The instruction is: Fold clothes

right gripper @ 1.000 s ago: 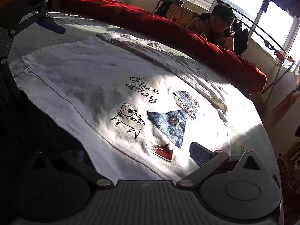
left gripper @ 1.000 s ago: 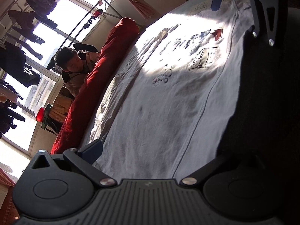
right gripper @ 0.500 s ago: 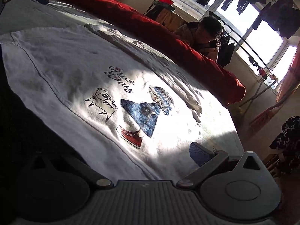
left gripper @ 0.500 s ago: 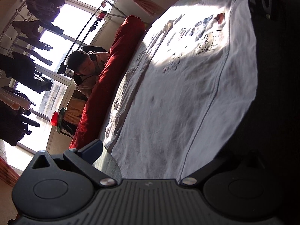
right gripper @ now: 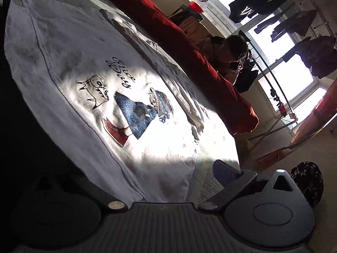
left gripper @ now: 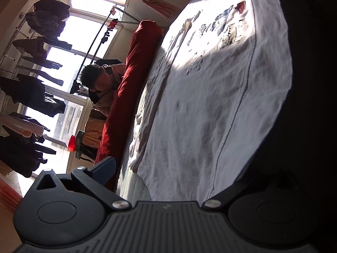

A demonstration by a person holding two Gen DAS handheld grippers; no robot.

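1. White T-shirt [right gripper: 118, 97] lies spread flat, print side up, on a bed with a pale printed cover [right gripper: 207, 186]. It fills most of both wrist views.
2. Print [right gripper: 134, 109]: "Nice Day" lettering, a small cartoon animal, a figure in a blue denim dress, hat and red boots. A sunlit patch falls across the print; the rest of the shirt is in shade.
3. A dark seam line runs along the shirt just inside its near edge in both views.
4. Left gripper [left gripper: 179, 175]: jaws wide. Left finger with the blue pad [left gripper: 105, 169] sits off the shirt's left edge, over the cover. Right finger is lost in dark shadow at the right. The shirt [left gripper: 210, 105] hem end lies between the two fingers. Cannot tell whether either finger touches the cloth.
5. Right gripper [right gripper: 151, 181]: jaws wide. Right finger's blue pad [right gripper: 224, 175] sits on or just above the cover, beside the shirt's right edge. Left finger is in shadow at the near left. The shirt's edge runs between them; nothing is pinched.
6. A second pale garment [right gripper: 185, 97], crumpled, lies along the far side of the shirt, touching or overlapping it.
7. A long red rolled quilt [right gripper: 189, 48] runs along the far edge of the bed.
8. A person [right gripper: 231, 50] sits behind the quilt, head bent down.
9. Far background: bright windows with dark clothes on hangers [left gripper: 38, 92] and a drying rack [right gripper: 271, 80].
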